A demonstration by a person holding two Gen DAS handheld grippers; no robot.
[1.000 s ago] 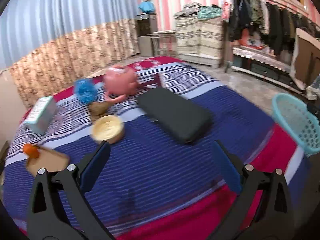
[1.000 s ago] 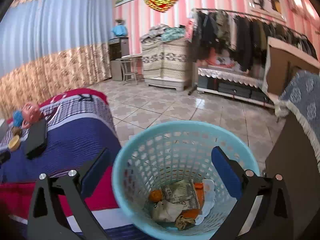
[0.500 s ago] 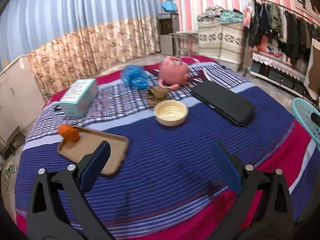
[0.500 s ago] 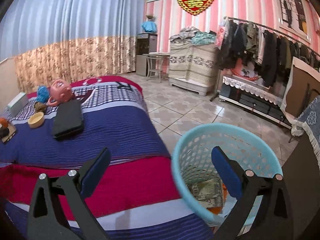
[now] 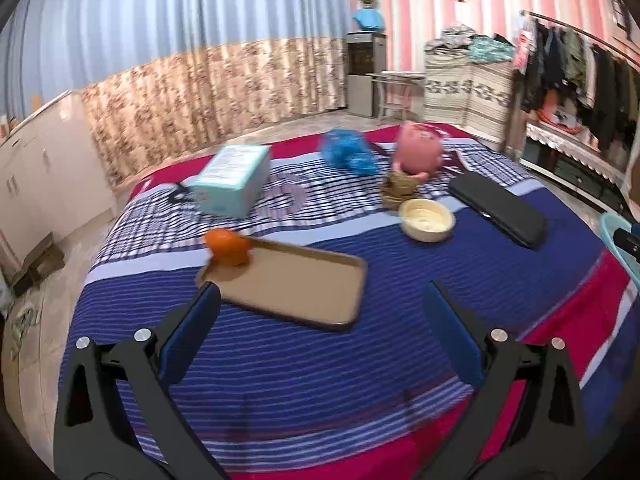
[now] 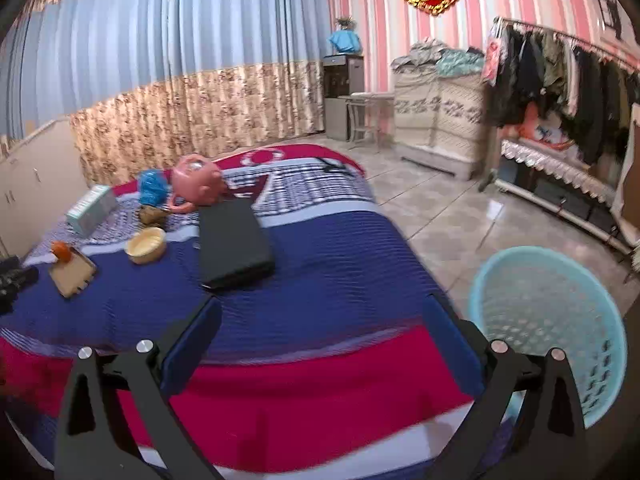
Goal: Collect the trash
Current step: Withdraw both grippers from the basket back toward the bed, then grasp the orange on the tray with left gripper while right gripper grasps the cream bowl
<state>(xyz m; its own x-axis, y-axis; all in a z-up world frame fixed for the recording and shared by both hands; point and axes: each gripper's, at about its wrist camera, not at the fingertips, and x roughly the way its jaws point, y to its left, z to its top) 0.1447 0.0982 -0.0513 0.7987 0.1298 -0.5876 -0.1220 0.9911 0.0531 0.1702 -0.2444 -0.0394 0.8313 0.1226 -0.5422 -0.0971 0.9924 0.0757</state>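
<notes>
Both views are evenly and fairly brightly lit by soft indoor light; its source is out of frame. Shadows are faint: a thin dark rim lies under the tan tray [image 5: 288, 284] and the black case [image 6: 234, 240]. The floor tiles [image 6: 472, 216] carry a pale sheen toward 3 o'clock. Fisheye bending curves the curtains [image 5: 180, 40] and walls, and black vignette fills every corner. Motion blur smears the orange object [image 5: 226, 246] and the basket [image 6: 548, 320]; distant clothes toward 2 o'clock look soft
</notes>
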